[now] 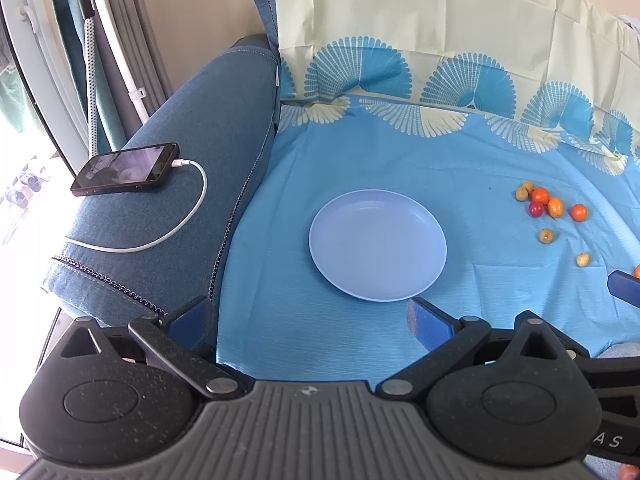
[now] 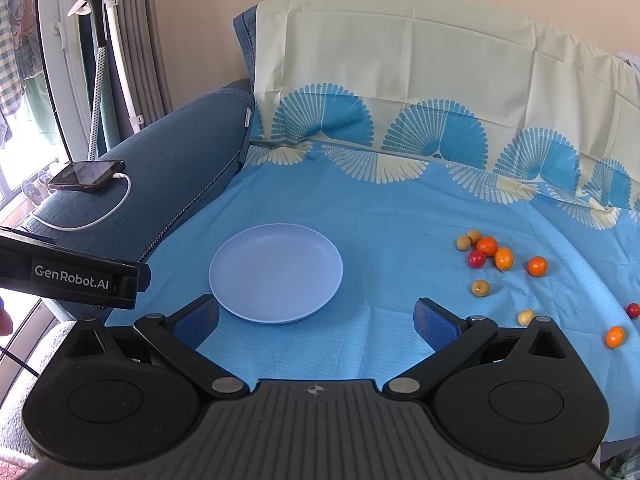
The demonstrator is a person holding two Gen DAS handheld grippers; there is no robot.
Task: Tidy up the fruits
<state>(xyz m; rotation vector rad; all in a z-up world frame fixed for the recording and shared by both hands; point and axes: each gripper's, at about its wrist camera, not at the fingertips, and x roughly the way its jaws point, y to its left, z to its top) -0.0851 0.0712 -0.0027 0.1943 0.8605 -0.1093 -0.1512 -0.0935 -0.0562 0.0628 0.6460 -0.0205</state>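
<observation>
Right wrist view first: my right gripper [image 2: 316, 320] has its blue pads spread wide and nothing between them, hovering low over the blue cloth [image 2: 380, 216] with its left pad just beside the near rim of the plate [image 2: 276, 272]. Left wrist view shows my left gripper [image 1: 308, 320] the same way, jaws apart and empty, the plate [image 1: 378, 244] sitting just ahead of it at frame centre, bare.

Further out, the fruits lie loose on the cloth at the right of the right wrist frame, well apart from the plate: a tight cluster around an orange fruit [image 2: 487, 246] and a red fruit [image 2: 477, 259], then scattered singles, with a tan fruit [image 2: 526, 317] nearest my right pad and another orange one [image 2: 615, 336] at the lower right edge.

I judge nothing is sorted yet, so the step in hand is the first pick. I would take the near tan fruit with the right gripper, since it stands alone; come down over it with the pads straddling it, and close gently, because these round little things will likely roll on soft cloth. The cluster I would leave for later, working from its outer edge.

At upper left, a phone [image 2: 88, 176] on its cable rests on the sofa arm, clear of my path.
</observation>
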